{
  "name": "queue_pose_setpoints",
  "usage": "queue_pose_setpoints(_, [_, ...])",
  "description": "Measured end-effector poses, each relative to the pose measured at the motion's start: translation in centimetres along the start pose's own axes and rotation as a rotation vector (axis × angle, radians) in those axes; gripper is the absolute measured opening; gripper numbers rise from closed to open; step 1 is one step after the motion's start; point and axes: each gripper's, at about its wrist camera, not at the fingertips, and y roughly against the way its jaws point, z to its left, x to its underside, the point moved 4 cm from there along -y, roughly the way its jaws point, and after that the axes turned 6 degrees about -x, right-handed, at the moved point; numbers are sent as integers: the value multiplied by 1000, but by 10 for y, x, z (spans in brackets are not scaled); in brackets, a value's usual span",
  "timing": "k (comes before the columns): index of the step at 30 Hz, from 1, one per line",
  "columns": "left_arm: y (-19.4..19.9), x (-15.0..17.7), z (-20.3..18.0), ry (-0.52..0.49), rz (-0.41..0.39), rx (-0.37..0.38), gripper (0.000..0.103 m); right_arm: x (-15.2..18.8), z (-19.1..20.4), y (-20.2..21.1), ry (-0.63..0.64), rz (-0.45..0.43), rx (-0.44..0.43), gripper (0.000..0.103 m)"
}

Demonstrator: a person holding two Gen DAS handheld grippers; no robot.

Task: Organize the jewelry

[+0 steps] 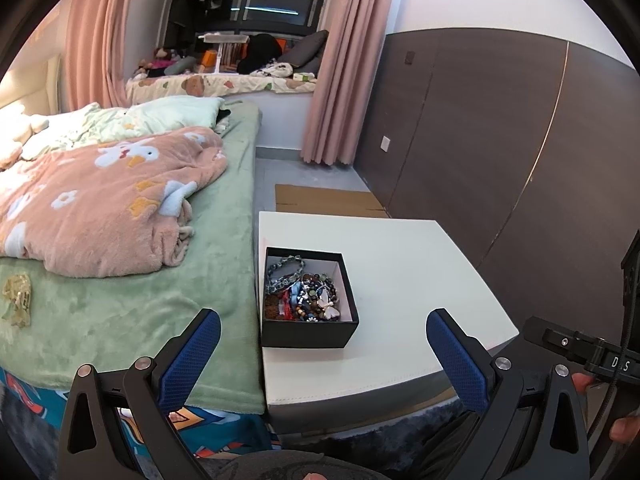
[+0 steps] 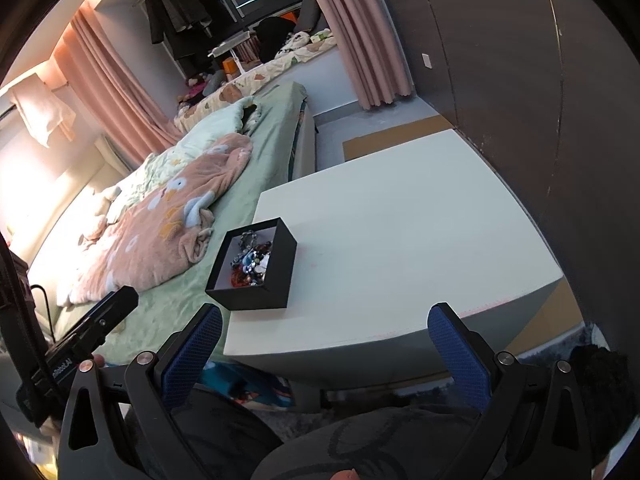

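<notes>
Two claws, both released and holding nothing: left gripper [image 1: 323, 354] with blue-padded fingers [image 1: 188, 360] spread wide above the near edge of the white table [image 1: 420, 280], right gripper [image 2: 325, 350] likewise spread, pads [image 2: 460, 356] well apart, hanging short of the table's [image 2: 400, 220] near edge. On the table's left side, just beside the bed, a black jewelry box [image 1: 306, 336], lid off, white inside. Within it, a tangled heap of jewelry [image 1: 304, 296]: a grey-green beaded bracelet [image 1: 286, 266] toward the far left corner, dark mixed beads in the middle, a pale butterfly-shaped piece [image 1: 327, 307] near the front, something red and brown at the front left. Same box [image 2: 260, 292] seen from the right wrist at an angle, one corner pointing toward the camera, the heap [image 2: 250, 264] lying inside. Neither claw touching the box; both near it but apart. To the left, a bed under a green blanket [image 1: 132, 312], with a pink duck-patterned blanket [image 1: 104, 208] bunched on top and a small gold-coloured object [image 1: 17, 300] lying on the green cover near its left edge; what it is cannot be told. Beyond, pink curtains [image 1: 340, 60] and a dark brown wall panel [image 1: 500, 128].
</notes>
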Motion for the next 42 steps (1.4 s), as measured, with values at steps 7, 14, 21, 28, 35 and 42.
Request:
queue_pose_setpoints(7, [2,0,4,5,-2,-5,103,0,-4,4,-10,-9,14,103])
queue_pose_setpoints(14, [2,0,4,4,-3,-4,103,0,-7,5,-17,-9,12,103])
queue_pose_setpoints(21, [3,0,5,11,-7,5,103,-1,-7,5,-17,-9,12,103])
queue_pose_setpoints(28, [1,-1,4,4,3,1,103,-1,-8,5,-18,-8,12,103])
queue_pose_setpoints(35, [2,-1,3,-2,-6,1,103,-1,-8,5,-27,-7,7,103])
queue_pose_setpoints(42, [4,-1,5,0,-15,-16,103,-1,-9,5,-34,-5,4,103])
